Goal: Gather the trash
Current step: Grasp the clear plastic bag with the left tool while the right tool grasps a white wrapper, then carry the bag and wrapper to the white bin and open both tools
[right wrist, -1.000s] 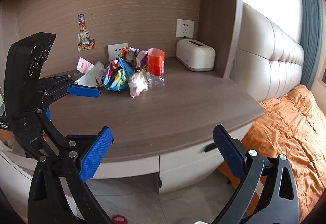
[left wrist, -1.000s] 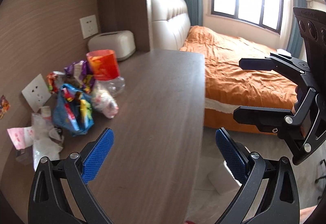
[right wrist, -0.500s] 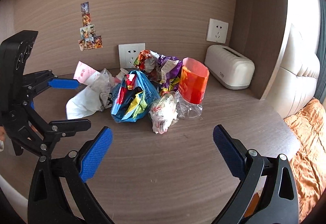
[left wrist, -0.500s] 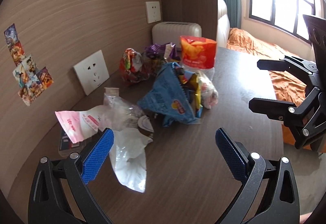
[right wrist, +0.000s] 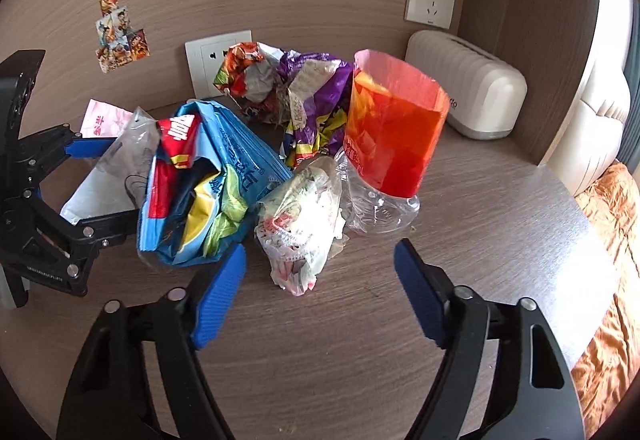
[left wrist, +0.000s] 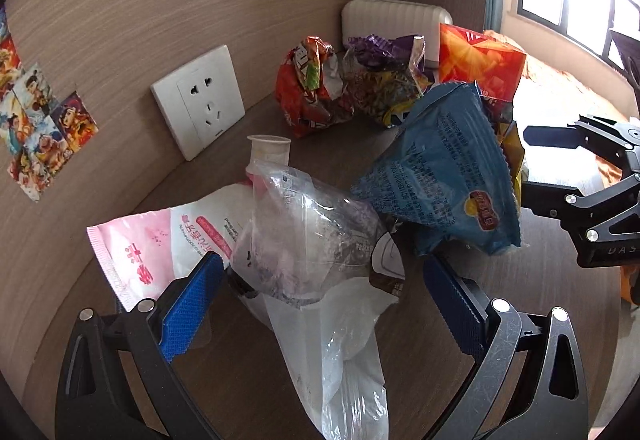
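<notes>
Crinkly foil wrappers (right wrist: 208, 176), clear film bag (left wrist: 312, 240) heaped on woodgrain counter (right wrist: 500, 208); left gripper (left wrist: 320, 292), right gripper (right wrist: 320, 280) both spread, empty.

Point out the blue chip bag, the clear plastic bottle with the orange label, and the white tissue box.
blue chip bag (left wrist: 444, 176), left wrist view, printed back panel.
clear plastic bottle (right wrist: 380, 208), right wrist view, clear base below label.
white tissue box (right wrist: 468, 88), right wrist view, ribbed side.
</notes>
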The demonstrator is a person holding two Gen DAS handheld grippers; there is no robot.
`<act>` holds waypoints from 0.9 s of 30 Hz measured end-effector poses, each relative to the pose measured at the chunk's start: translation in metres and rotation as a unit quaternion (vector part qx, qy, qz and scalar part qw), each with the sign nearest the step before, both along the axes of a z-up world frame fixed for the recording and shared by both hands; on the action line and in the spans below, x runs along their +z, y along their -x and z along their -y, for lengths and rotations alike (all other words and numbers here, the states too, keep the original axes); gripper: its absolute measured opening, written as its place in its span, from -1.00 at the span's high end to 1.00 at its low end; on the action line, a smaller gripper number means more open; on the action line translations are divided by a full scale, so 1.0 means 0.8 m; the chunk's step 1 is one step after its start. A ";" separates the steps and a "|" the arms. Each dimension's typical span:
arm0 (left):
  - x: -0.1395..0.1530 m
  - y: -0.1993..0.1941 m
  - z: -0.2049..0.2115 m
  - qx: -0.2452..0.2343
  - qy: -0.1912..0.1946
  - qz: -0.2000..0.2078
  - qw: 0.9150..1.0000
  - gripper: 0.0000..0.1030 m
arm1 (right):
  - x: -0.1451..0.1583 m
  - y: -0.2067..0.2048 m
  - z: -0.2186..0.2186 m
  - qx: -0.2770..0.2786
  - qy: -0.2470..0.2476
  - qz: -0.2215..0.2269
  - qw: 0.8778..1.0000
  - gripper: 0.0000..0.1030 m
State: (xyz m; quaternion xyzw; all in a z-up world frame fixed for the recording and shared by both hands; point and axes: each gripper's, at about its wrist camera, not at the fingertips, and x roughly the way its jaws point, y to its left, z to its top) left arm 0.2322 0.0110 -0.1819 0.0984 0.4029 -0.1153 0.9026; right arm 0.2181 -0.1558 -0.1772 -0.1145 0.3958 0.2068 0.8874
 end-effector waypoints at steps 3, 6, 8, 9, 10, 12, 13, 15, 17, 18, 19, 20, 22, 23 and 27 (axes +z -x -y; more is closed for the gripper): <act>-0.007 -0.007 0.007 -0.007 -0.002 -0.016 1.000 -0.89 | -0.004 -0.008 -0.007 -0.002 0.001 -0.006 1.000 -0.49; -0.012 -0.010 0.015 -0.017 -0.010 -0.024 1.000 -0.53 | -0.012 -0.015 -0.012 -0.001 -0.004 -0.016 1.000 0.01; -0.011 -0.010 0.017 -0.022 -0.007 -0.024 0.999 -0.42 | -0.014 -0.014 -0.010 -0.006 -0.012 -0.019 1.000 0.16; -0.011 -0.010 0.018 -0.021 -0.010 -0.023 0.999 -0.35 | -0.012 -0.012 -0.007 -0.008 -0.018 -0.017 1.000 0.17; -0.011 -0.008 0.018 -0.021 -0.012 -0.023 0.999 -0.30 | -0.010 -0.009 -0.004 -0.009 -0.025 -0.016 1.000 0.17; -0.009 -0.002 0.020 -0.023 -0.009 -0.022 0.999 -0.27 | -0.006 -0.001 0.002 -0.010 -0.033 -0.014 0.999 0.17; -0.006 0.004 0.020 -0.024 -0.003 -0.021 0.999 -0.27 | -0.003 0.004 0.005 -0.008 -0.035 -0.013 0.999 0.17; 0.002 0.017 0.019 -0.029 0.006 -0.016 0.999 -0.27 | 0.002 0.012 0.010 -0.003 -0.039 -0.012 0.999 0.17; 0.011 0.030 0.023 -0.037 0.006 -0.009 0.999 -0.27 | 0.008 0.023 0.017 0.004 -0.039 -0.008 0.999 0.17; 0.015 0.037 0.026 -0.045 0.007 -0.005 0.999 -0.26 | 0.011 0.027 0.019 0.009 -0.041 -0.007 0.999 0.17; 0.020 0.045 0.028 -0.052 0.007 0.000 0.999 -0.26 | 0.016 0.034 0.023 0.017 -0.046 -0.004 0.999 0.17; 0.024 0.051 0.031 -0.058 0.005 0.005 0.998 -0.27 | 0.020 0.041 0.028 0.026 -0.053 0.000 0.998 0.17; 0.032 0.065 0.038 -0.074 0.008 0.012 0.997 -0.27 | 0.028 0.057 0.036 0.040 -0.057 0.009 0.998 0.17; 0.035 0.071 0.042 -0.081 0.009 0.013 0.997 -0.27 | 0.031 0.064 0.040 0.045 -0.056 0.012 0.997 0.17; 0.047 0.095 0.069 -0.118 0.017 0.019 0.993 -0.27 | 0.038 0.093 0.060 0.055 -0.052 0.019 0.997 0.17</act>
